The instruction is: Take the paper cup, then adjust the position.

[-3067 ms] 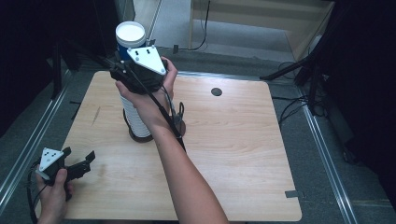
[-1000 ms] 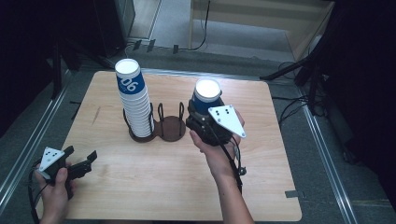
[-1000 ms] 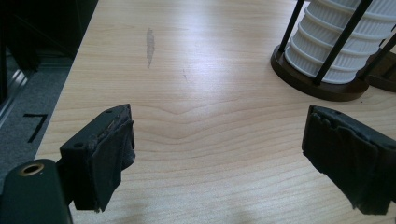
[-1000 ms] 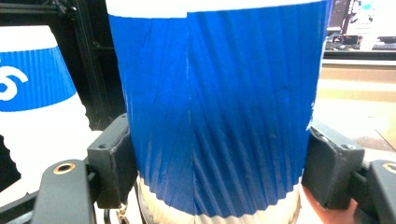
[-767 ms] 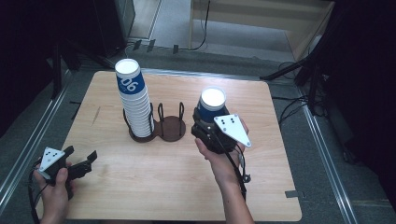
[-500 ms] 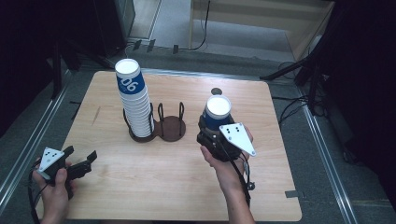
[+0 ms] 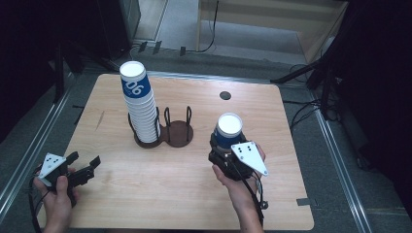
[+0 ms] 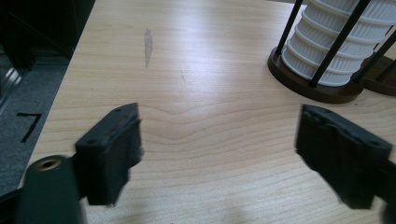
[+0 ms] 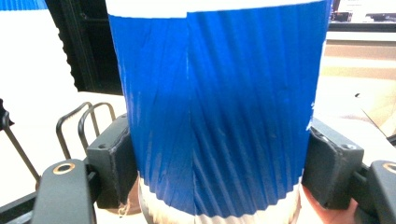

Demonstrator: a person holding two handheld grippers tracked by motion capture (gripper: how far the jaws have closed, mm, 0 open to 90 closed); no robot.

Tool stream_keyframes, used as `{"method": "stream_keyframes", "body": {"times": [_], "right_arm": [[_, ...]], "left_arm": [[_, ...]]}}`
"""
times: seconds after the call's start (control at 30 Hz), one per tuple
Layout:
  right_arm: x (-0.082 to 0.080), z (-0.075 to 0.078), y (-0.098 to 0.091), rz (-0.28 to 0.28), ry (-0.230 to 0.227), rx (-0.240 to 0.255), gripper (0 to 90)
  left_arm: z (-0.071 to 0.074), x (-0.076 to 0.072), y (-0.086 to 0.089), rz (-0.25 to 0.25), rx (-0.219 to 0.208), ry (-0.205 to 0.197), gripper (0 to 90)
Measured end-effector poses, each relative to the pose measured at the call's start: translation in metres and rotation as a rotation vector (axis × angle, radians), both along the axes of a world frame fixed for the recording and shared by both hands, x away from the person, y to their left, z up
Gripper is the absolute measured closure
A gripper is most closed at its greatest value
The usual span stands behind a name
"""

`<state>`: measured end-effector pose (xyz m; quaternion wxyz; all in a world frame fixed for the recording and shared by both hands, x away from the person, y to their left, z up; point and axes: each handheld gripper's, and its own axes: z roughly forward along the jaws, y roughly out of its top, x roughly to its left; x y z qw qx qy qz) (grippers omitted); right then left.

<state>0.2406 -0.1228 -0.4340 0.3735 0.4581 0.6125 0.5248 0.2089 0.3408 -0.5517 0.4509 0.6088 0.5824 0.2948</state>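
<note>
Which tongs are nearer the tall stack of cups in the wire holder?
Left, though not by much. The left tongs sit open at the table's near left edge, below the stack of cups. The right tongs, shut on a blue cup, are farther off to its right.

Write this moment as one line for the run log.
right gripper: shut on blue cup | left gripper: open, jaws closing, nothing between | cup stack: in holder

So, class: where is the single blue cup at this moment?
In the high view the blue cup stands upright on the table's right half, clamped in the right gripper, right of the empty holder ring and cup stack.
</note>
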Motion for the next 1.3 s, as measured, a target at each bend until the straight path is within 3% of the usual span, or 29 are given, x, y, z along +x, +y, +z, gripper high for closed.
{"method": "stream_keyframes", "body": {"times": [0.2,0.3,0.4,0.57,0.7,0.87,0.97,1.2,1.3], "right_arm": [[-0.003,-0.012,-0.005,0.006,0.024,-0.003,22.7],[-0.006,-0.020,-0.008,0.012,0.032,-0.009,22.5],[-0.006,-0.026,-0.013,0.002,0.044,-0.020,22.5],[-0.006,-0.032,-0.018,-0.007,0.059,-0.011,22.6],[-0.005,-0.032,-0.017,0.000,0.064,-0.004,22.5],[-0.006,-0.030,-0.014,0.009,0.058,0.000,22.5],[-0.008,-0.029,-0.010,0.024,0.054,-0.011,22.6],[-0.007,-0.032,-0.003,0.044,0.065,-0.017,22.6],[-0.008,-0.035,0.003,0.052,0.062,-0.041,22.6]], "left_arm": [[0.000,0.000,-0.001,-0.013,0.007,0.007,15.7],[0.001,-0.003,-0.003,-0.075,0.027,0.007,13.5],[0.003,-0.003,-0.004,-0.078,0.048,0.017,11.2],[0.006,-0.003,-0.004,-0.083,0.045,0.025,8.9],[0.012,-0.003,-0.008,-0.143,0.001,0.027,0.8],[0.021,-0.004,-0.026,-0.187,0.037,0.019,0.8],[0.033,-0.004,-0.047,-0.236,0.055,0.005,0.8],[0.053,-0.002,-0.073,-0.329,0.027,-0.020,0.9],[0.068,0.002,-0.090,-0.377,0.021,-0.042,0.9]]}}
